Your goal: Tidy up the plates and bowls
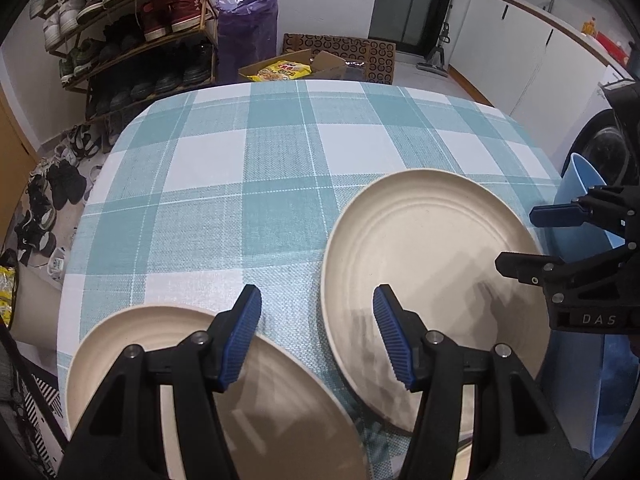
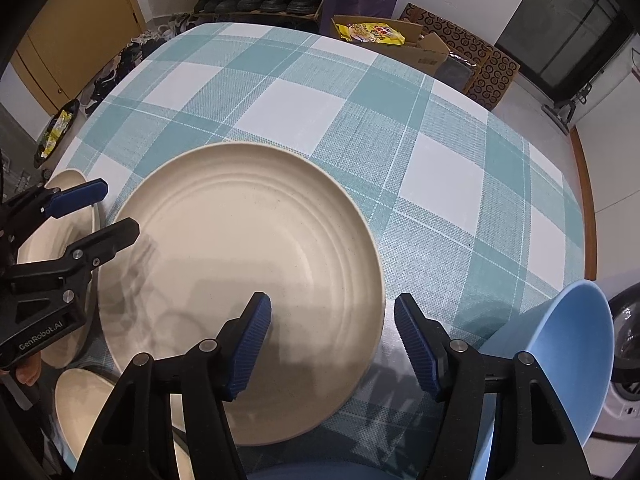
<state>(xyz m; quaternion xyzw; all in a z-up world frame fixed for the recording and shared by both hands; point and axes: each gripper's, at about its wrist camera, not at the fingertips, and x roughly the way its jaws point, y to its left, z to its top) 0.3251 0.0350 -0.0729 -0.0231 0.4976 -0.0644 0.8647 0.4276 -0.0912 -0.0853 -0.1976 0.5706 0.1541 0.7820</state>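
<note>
A large cream plate (image 2: 240, 248) lies on the teal checked tablecloth (image 2: 440, 168). My right gripper (image 2: 332, 344) hovers open over the plate's near right rim, which runs between its fingers without either pad touching it. A tilted light blue bowl (image 2: 560, 352) stands just right of it at the table's edge. In the left wrist view my left gripper (image 1: 316, 340) is open and empty over the cloth, between a second cream plate (image 1: 192, 392) and the large plate (image 1: 432, 248). The right gripper (image 1: 516, 238) and blue bowl (image 1: 580, 178) show at the right. A third cream dish (image 2: 88, 408) sits at the lower left.
Beyond the table's far edge stand a shoe rack (image 1: 132, 28), a purple bag (image 1: 248, 20) and an open cardboard box with yellow snack packs (image 1: 280, 70). White cabinets (image 1: 520, 52) and a washing machine (image 2: 628, 332) are on the right. Shoes lie on the floor at the left.
</note>
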